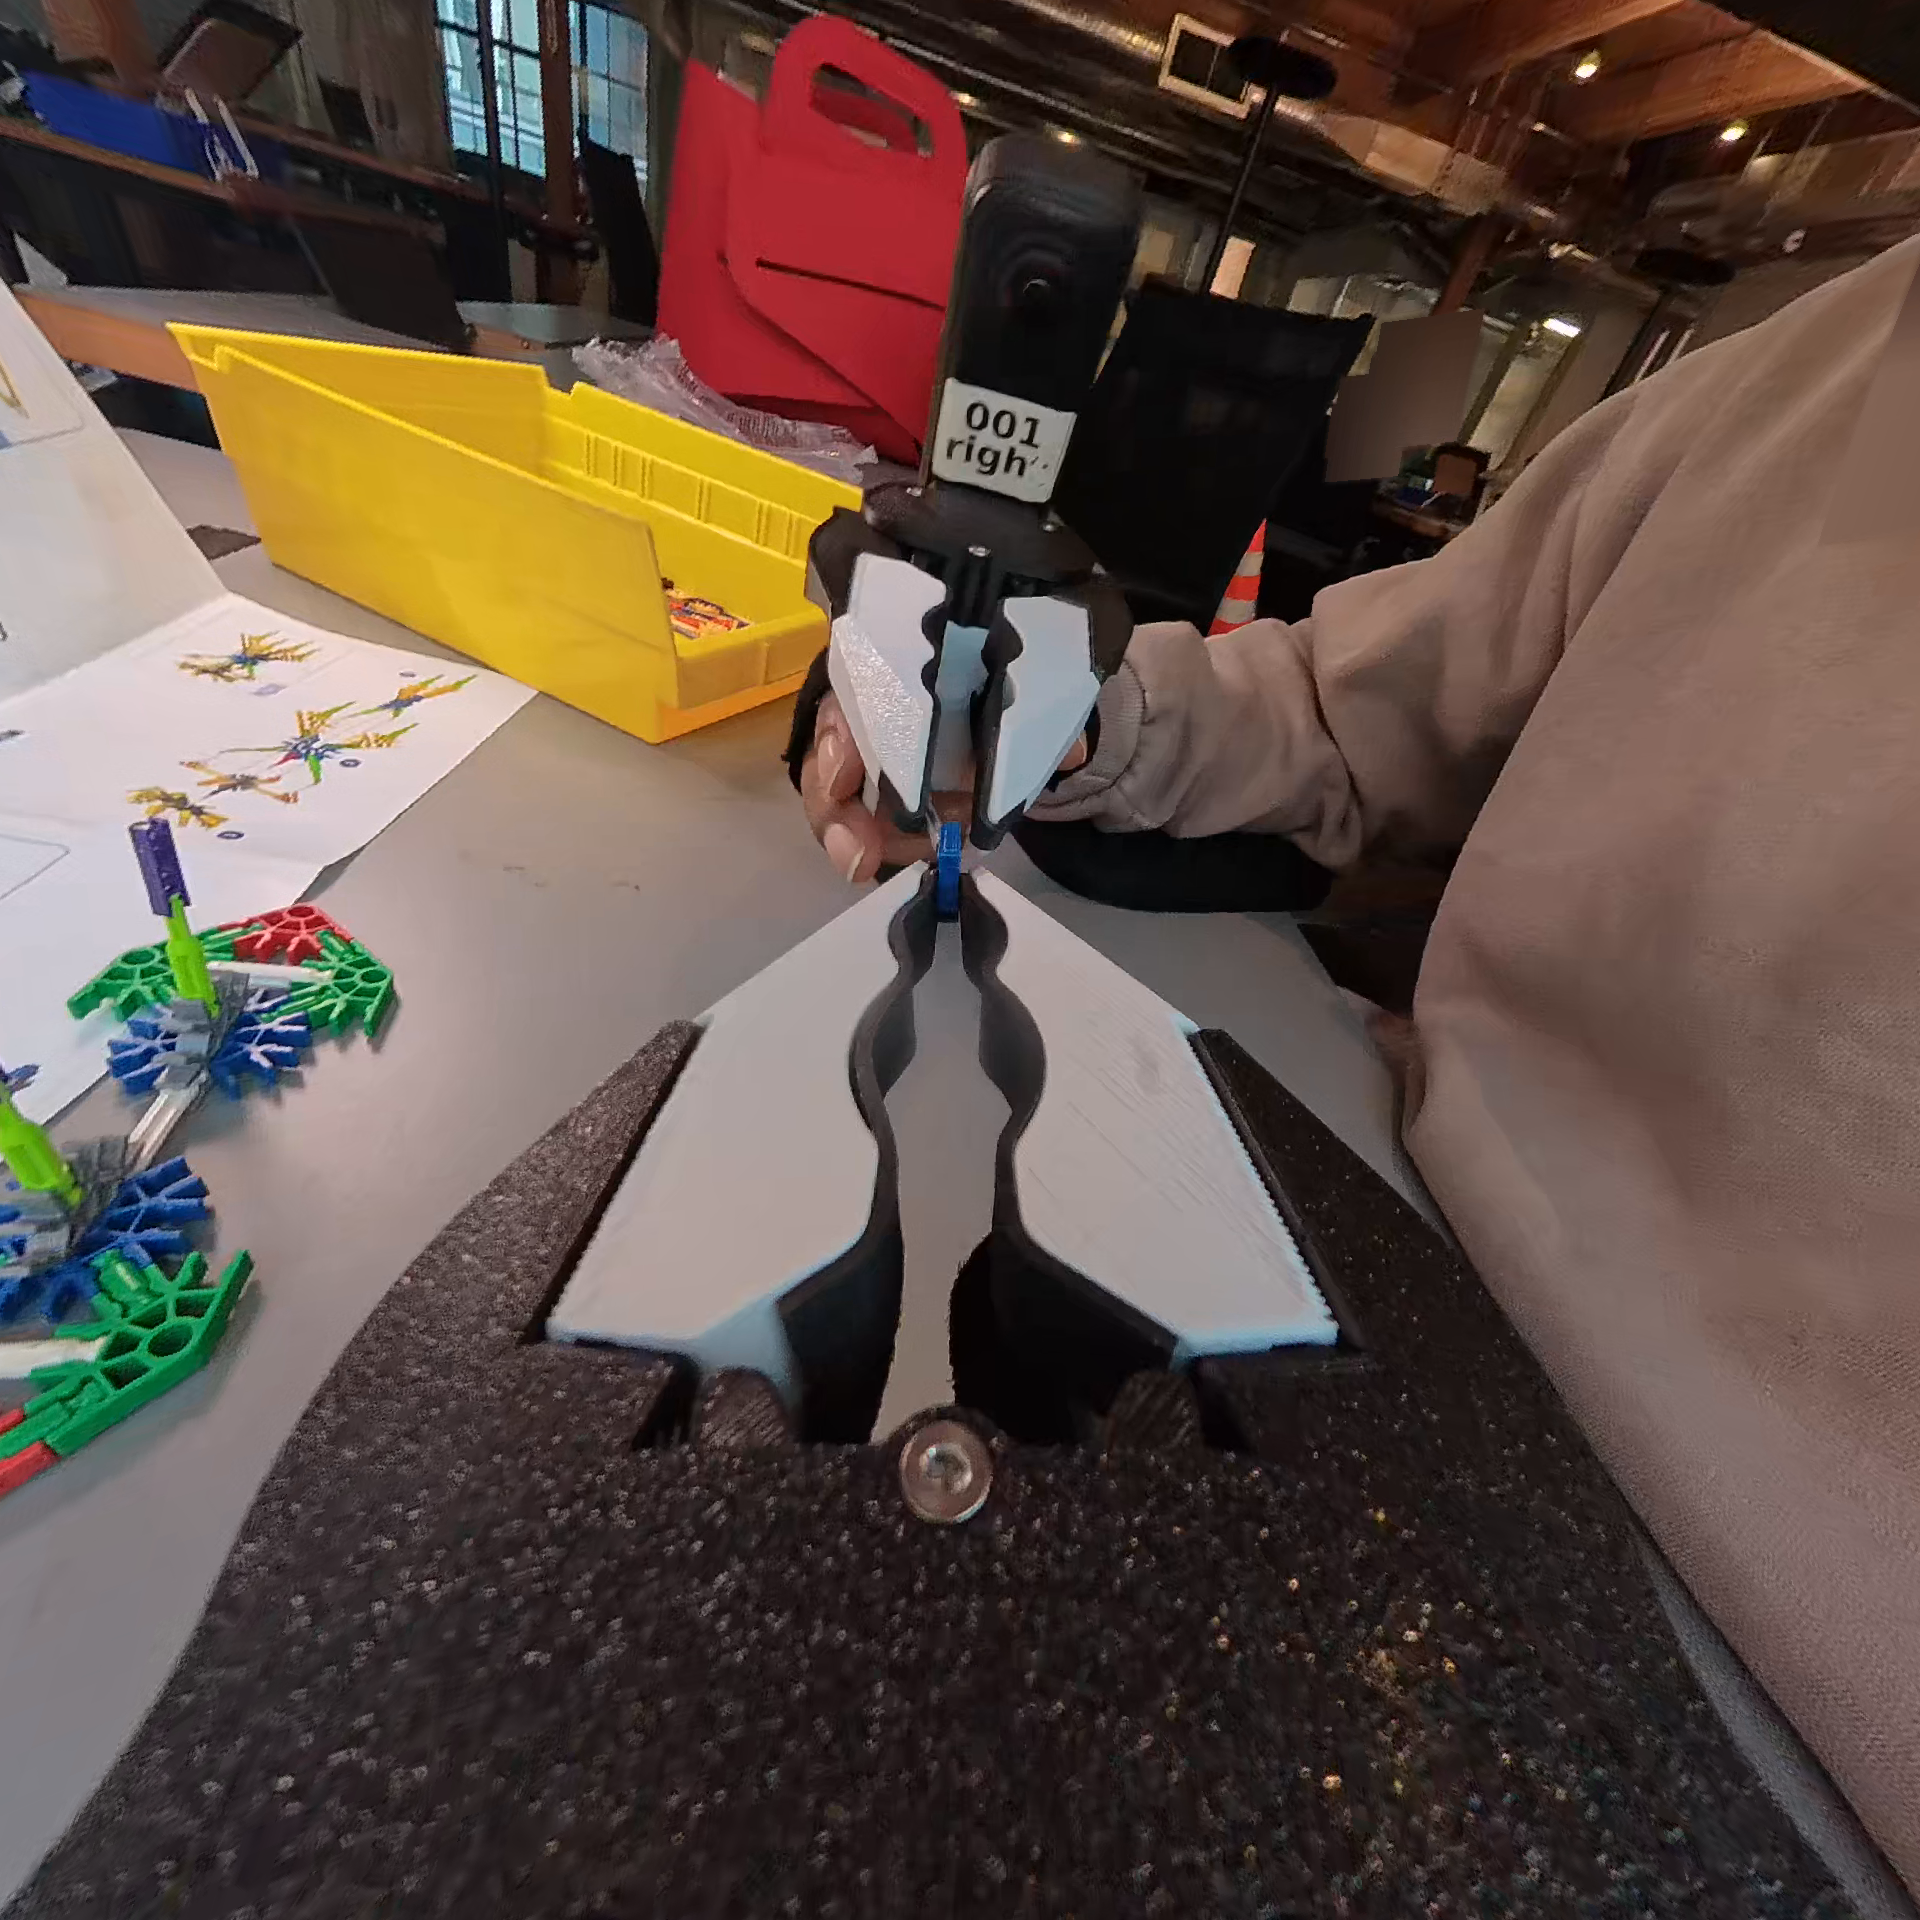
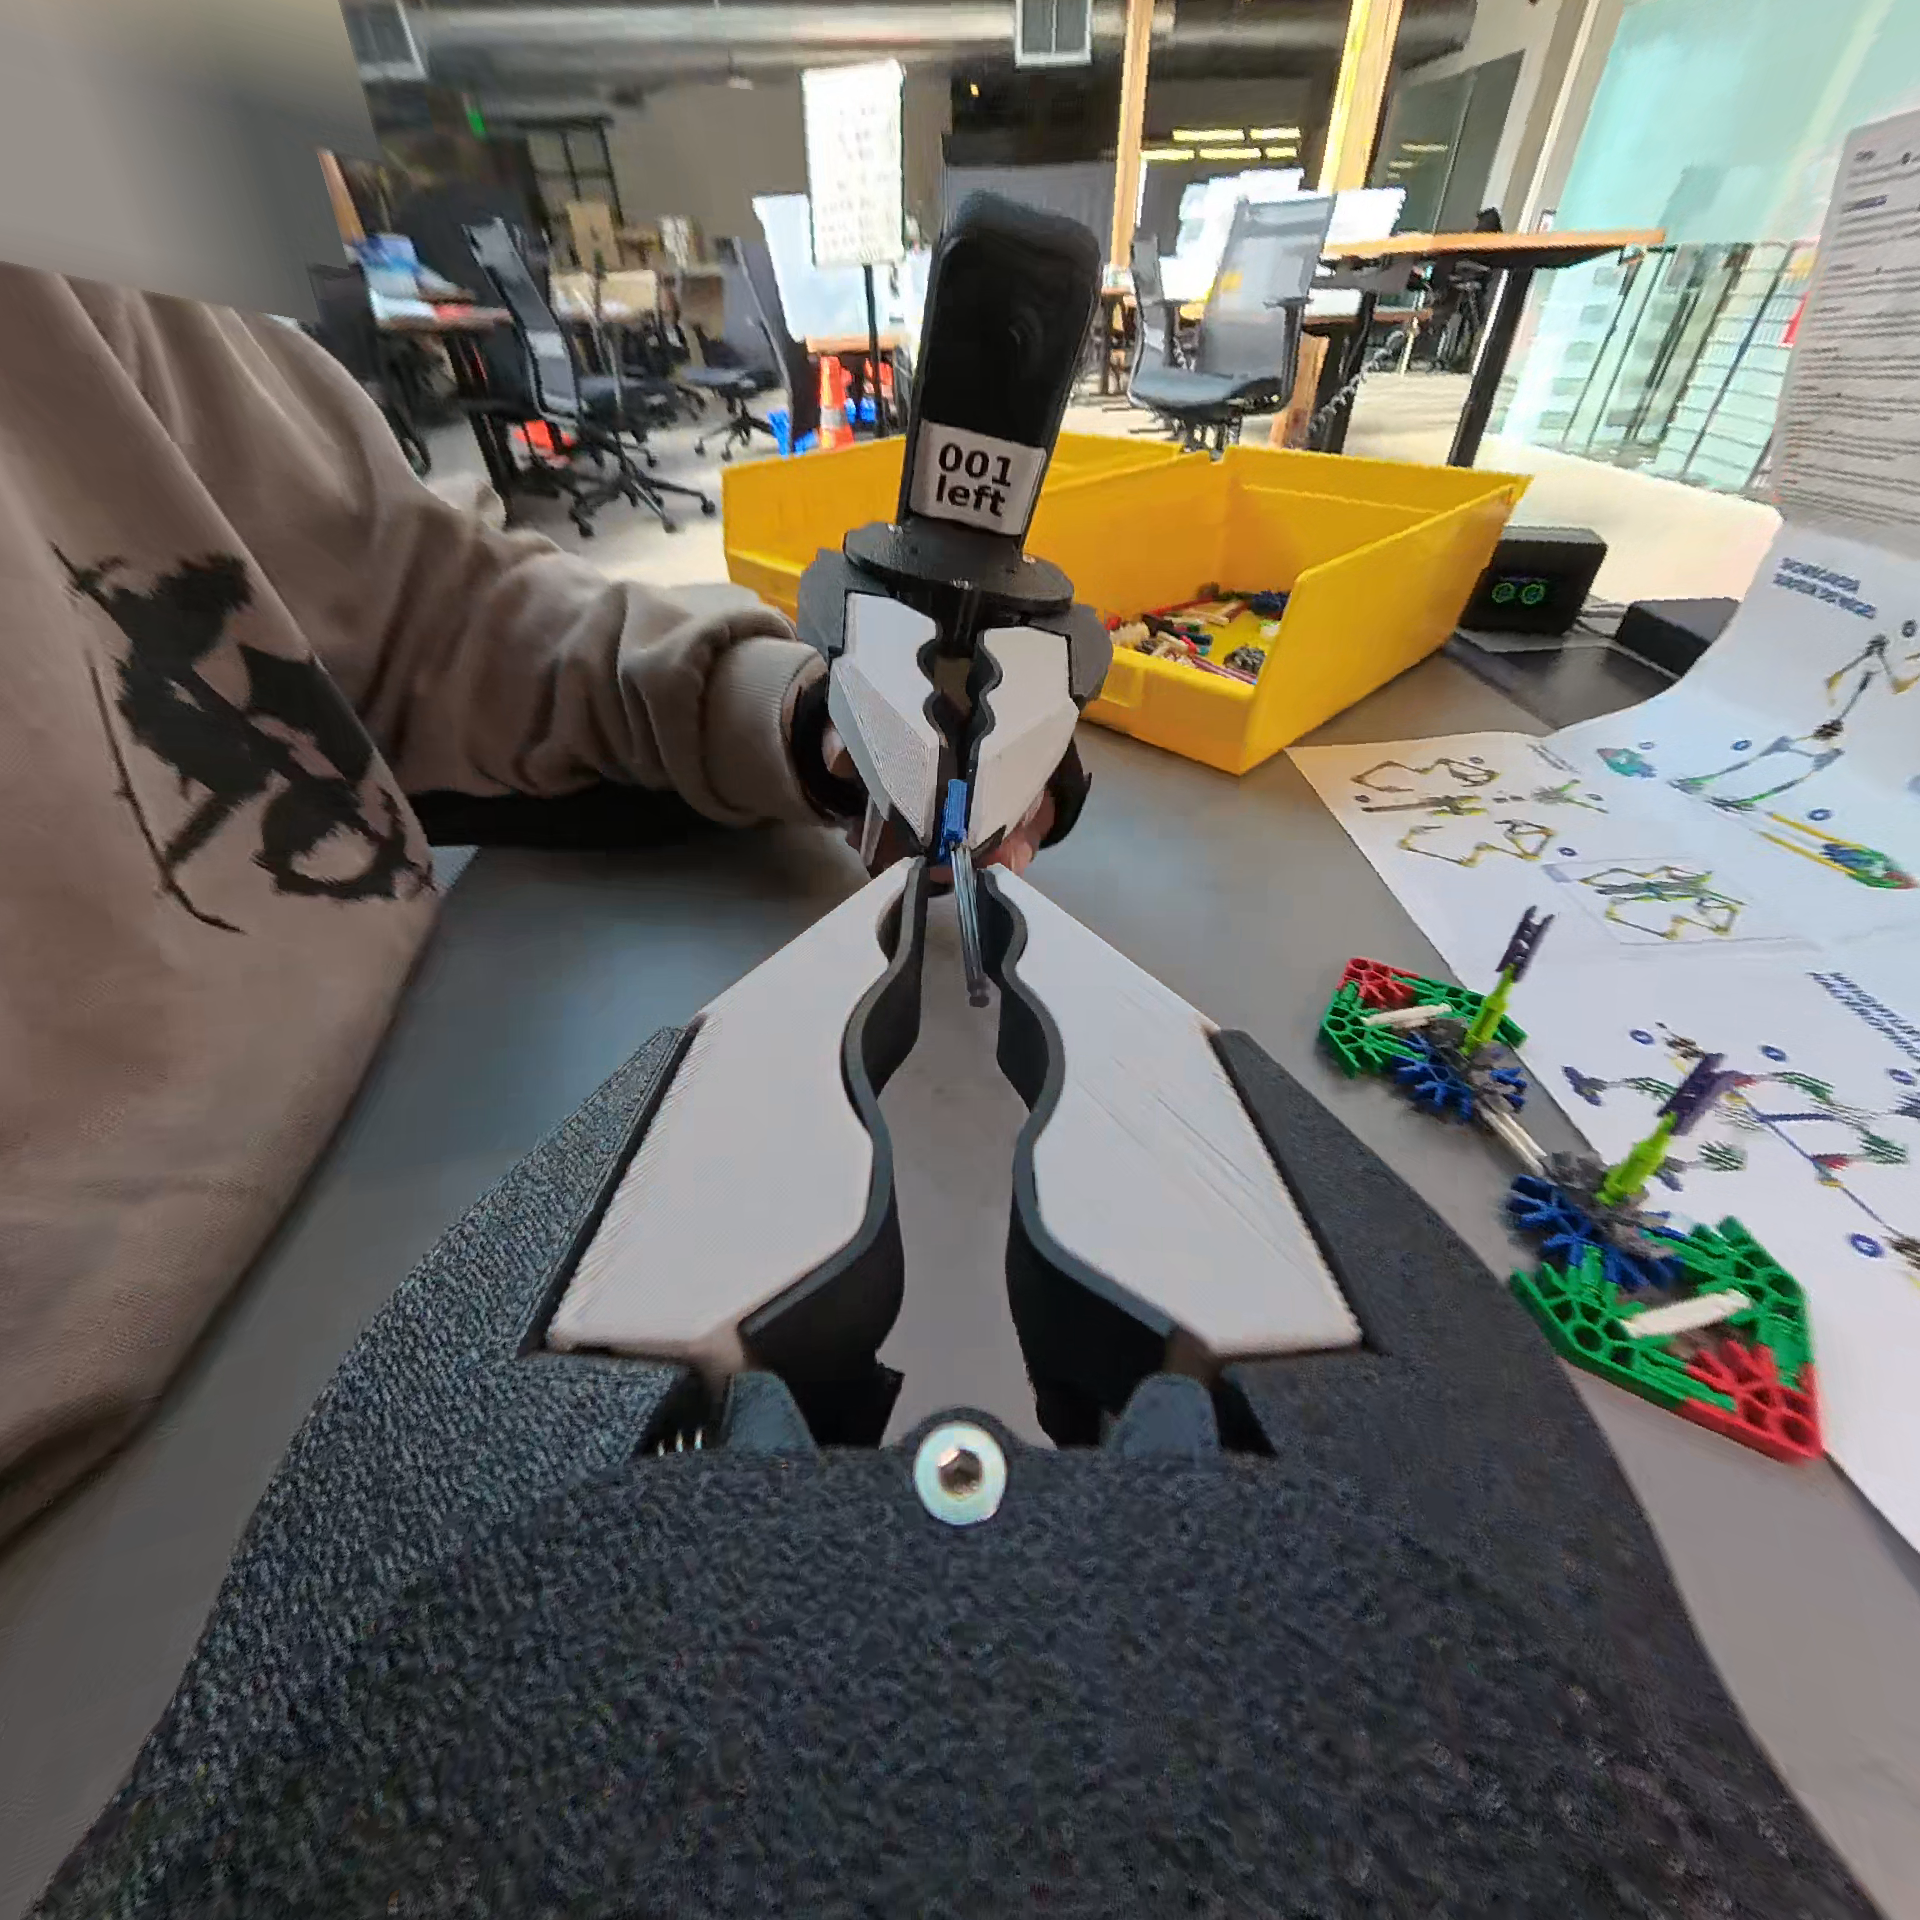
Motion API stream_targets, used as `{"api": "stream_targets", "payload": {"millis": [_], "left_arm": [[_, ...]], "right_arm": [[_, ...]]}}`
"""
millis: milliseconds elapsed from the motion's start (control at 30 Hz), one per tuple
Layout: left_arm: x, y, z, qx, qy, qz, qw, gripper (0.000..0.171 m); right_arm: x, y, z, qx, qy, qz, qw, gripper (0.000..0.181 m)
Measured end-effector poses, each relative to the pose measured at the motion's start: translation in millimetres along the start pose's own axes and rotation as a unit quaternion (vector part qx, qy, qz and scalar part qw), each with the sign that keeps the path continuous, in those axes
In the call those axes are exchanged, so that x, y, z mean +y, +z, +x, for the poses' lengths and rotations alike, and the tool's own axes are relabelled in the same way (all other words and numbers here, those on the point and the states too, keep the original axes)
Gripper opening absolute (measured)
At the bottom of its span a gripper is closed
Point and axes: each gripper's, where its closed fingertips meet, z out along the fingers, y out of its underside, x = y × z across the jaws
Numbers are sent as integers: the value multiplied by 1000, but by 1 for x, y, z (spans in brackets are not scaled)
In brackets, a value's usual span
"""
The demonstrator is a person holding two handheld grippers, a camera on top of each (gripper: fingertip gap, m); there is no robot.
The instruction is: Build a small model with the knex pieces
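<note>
The left claw (image 1: 943,883) is pinching a blue connector (image 1: 948,871); the right claw (image 2: 951,883), facing it at 12 o'clock, is gripping a dark rod (image 2: 968,935) over the tabletop (image 1: 582,831)

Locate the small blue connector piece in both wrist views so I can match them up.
Left wrist view: the blue connector sits just above centre, pinched at the tips of the left gripper, directly below the right gripper's tips.
Right wrist view: the connector sits above centre, between the two grippers' tips, with a thin dark rod running down from it.
Shared landmark: the yellow bin behind.
</note>
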Motion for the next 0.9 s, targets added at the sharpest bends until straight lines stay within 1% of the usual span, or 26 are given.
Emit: {"api": "stream_targets", "payload": {"millis": [100,200,300,367,433,500,600,633,667,733,800,833,867,900], "left_arm": [[-5,-1,1,4,-6,17,1000,2],[-11,-1,-4,-20,-6,33,999,2],[-14,-2,-19,-87,7,36,996,2],[-12,-5,-33,-151,37,18,988,2],[-6,-10,-48,-224,85,-20,971,2],[-3,-15,-57,-283,136,-54,948,2],[-4,-28,-73,-370,219,-101,897,2],[-5,-33,-76,-383,227,-107,889,2],[-4,-35,-77,-383,217,-105,892,2],[-2,-35,-78,-359,172,-87,913,2],[-1,-37,-81,-350,139,-73,924,2],[-1,-39,-83,-349,131,-68,925,2],[-1,-40,-85,-351,128,-66,925,2],[-1,-41,-85,-353,127,-66,925,2]], "right_arm": [[-5,0,2,6,19,14,1000,3],[-10,0,9,32,26,20,999,3],[-9,1,24,84,41,12,996,2],[-2,6,34,128,69,4,989,2],[12,13,42,167,117,-11,979,1],[23,22,42,176,153,-20,972,2],[27,25,45,184,176,-22,967,2],[28,22,49,191,176,-26,965,2],[27,16,54,205,163,-26,965,2],[16,-4,69,247,112,-25,962,1],[-11,-40,92,320,35,-18,947,1],[-25,-65,105,369,-10,-22,929,1],[-38,-95,119,426,-55,-31,903,0],[-48,-129,132,486,-93,-45,868,0]]}}
